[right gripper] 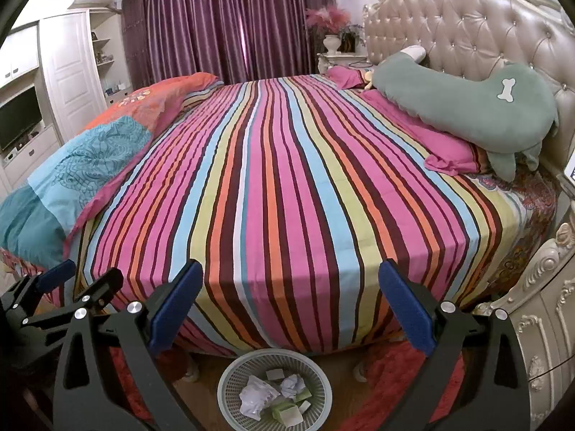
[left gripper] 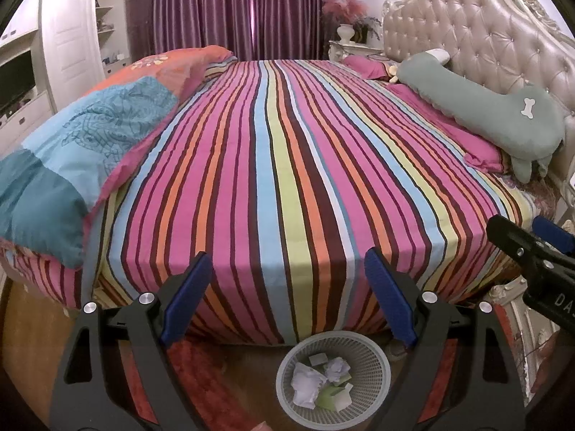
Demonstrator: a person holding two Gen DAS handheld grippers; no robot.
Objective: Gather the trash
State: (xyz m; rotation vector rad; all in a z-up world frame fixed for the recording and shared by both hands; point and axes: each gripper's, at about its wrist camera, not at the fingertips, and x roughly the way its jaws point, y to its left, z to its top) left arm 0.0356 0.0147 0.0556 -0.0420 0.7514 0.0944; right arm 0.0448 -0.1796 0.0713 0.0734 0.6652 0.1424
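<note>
Down on the floor at the foot of the striped bed (left gripper: 287, 165), there's a pale mesh wastebasket (left gripper: 373, 362) with the trash already inside: crumpled white paper (left gripper: 336, 366), a flatter white wrapper (left gripper: 305, 384) and a light green box (left gripper: 332, 398). From the right wrist view you get a better look into it, and the small white cards or boxes along the far side show up more clearly there.

Both sets of tongs are spread wide and holding nothing. The left tongs (left gripper: 287, 294) frame the bed edge with the basket sitting low between the blue pads (left gripper: 187, 298). The right tongs (right gripper: 291, 305) do the same, basket a bit left of centre under them. Each camera catches the other tool at its edge: the left view shows the right one poking in at the right side, the right view shows the left one at the lower left, also gaping.

A red rug (right gripper: 391, 377) lies around the basket on wood flooring. On the bed, a blue and orange folded quilt (left gripper: 90, 140) sits along the left side, and a green dog-shaped pillow (left gripper: 503, 111) leans on pink pillows (left gripper: 481, 151) against the tufted headboard (left gripper: 485, 28). Only the right view shows the carved cream nightstand (right gripper: 539, 305) up close. Purple curtains (left gripper: 237, 10) hang behind, with white cabinets (left gripper: 68, 36) to the left.
</note>
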